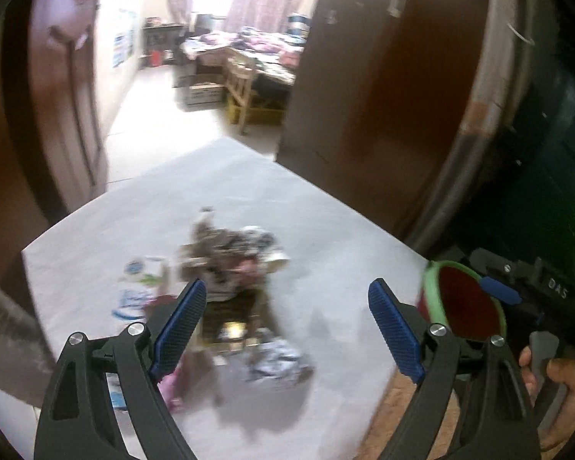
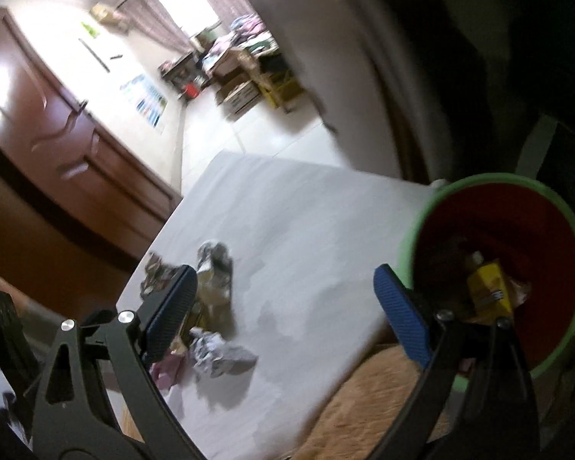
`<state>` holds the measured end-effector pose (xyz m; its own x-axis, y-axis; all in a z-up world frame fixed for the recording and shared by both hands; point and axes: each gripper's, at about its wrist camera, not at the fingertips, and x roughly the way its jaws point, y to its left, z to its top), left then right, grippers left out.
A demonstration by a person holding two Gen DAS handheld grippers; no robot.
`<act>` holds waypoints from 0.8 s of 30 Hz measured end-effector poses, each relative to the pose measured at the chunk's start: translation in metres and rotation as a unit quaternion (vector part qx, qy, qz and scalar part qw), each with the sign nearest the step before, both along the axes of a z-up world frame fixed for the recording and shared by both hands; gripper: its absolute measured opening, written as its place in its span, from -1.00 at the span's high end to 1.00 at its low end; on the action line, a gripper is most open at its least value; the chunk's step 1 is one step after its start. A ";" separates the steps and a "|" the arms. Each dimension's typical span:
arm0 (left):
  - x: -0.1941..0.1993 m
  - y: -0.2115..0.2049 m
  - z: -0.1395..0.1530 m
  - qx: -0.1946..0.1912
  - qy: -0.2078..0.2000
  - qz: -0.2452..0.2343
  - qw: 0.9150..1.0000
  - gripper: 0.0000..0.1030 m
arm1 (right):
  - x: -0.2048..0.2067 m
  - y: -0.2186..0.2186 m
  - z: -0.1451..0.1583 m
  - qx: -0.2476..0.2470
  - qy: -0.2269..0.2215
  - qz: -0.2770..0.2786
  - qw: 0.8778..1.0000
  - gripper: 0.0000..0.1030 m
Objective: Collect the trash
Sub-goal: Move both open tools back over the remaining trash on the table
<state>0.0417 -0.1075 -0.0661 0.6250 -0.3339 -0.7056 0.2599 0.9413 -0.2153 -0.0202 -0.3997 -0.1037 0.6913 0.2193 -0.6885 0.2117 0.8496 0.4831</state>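
The heap of crumpled paper and wrapper trash (image 1: 234, 287) lies on the white bench (image 1: 326, 207), straight ahead between the left gripper (image 1: 287, 329)'s wide-open, empty fingers; the right gripper (image 2: 283, 314), open too, sits nearer the green-rimmed red bin (image 2: 498, 268) at right.

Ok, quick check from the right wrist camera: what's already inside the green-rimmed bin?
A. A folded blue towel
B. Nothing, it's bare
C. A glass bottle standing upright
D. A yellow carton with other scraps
D: in the right wrist view a yellow carton lies among other dim scraps at the bottom of the bin, whose inside is red; the right gripper is open with nothing between its fingers.
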 end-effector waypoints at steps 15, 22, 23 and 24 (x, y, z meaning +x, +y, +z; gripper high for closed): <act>0.001 0.082 -0.014 -0.021 0.016 0.074 0.997 -0.60 | 0.022 0.075 0.004 -0.041 0.022 0.079 0.996 -0.78; 0.004 0.107 -0.024 -0.040 0.035 0.109 0.993 -0.60 | 0.025 0.107 -0.005 -0.045 0.039 0.117 0.991 -0.78; 0.003 0.109 -0.025 -0.040 0.035 0.112 0.992 -0.60 | 0.026 0.111 -0.007 -0.045 0.043 0.122 0.991 -0.78; 0.004 0.111 -0.026 -0.039 0.035 0.114 0.992 -0.60 | 0.026 0.113 -0.009 -0.045 0.045 0.125 0.990 -0.78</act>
<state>0.0452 0.0030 -0.0918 0.6412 -0.2453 -0.7271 0.0250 0.9537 -0.2997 0.0053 -0.2864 -0.1125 0.5578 0.3102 -0.7698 0.0283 0.9199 0.3912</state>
